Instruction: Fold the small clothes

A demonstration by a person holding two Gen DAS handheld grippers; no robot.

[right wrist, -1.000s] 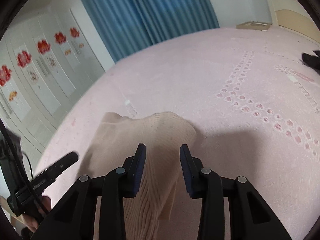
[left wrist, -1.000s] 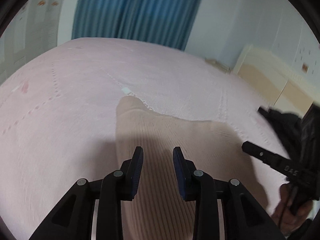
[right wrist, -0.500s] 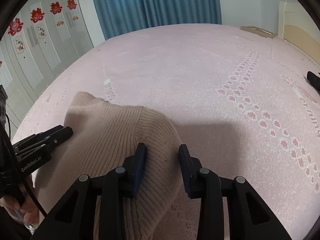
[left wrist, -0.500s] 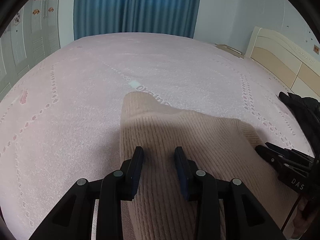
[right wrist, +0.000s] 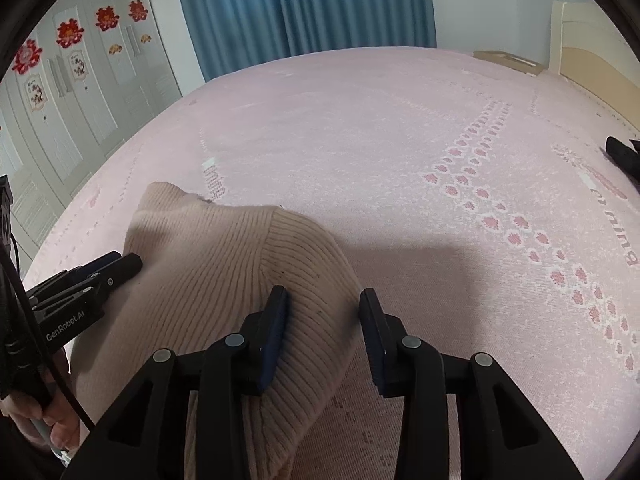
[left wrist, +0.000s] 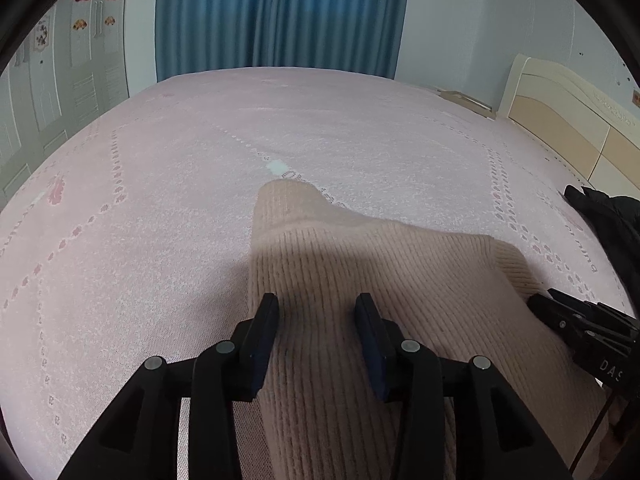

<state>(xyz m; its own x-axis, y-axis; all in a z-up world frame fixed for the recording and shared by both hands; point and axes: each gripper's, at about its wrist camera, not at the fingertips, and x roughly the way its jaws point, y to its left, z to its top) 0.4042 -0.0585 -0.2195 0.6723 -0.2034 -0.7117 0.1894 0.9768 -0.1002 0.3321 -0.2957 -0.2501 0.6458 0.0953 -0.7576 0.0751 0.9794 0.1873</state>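
Observation:
A beige ribbed knit sweater [left wrist: 360,260] lies on the pink bedspread [left wrist: 160,200] and runs back under both grippers. My left gripper [left wrist: 316,332] sits over the sweater's left edge; its jaws are opening, with knit between them and the pads looking free of it. In the right wrist view the sweater [right wrist: 208,264] bunches into a thick fold that fills my right gripper [right wrist: 324,328], which is shut on it. Each gripper shows in the other's view: the right one [left wrist: 540,304] at the sweater's right edge, the left one [right wrist: 128,264] at its left edge.
A black garment [left wrist: 608,216] lies at the bed's right side, also seen as the black garment [right wrist: 620,152]. A cream headboard [left wrist: 560,108] stands far right, blue curtains [left wrist: 280,16] behind, white wardrobe doors [right wrist: 80,80] to the left. A hand [right wrist: 40,420] holds the left gripper's handle.
Both grippers sank toward the bed and the hanging sweater settled flat onto the bedspread. The left jaws stand wider apart than before; the right jaws look the same.

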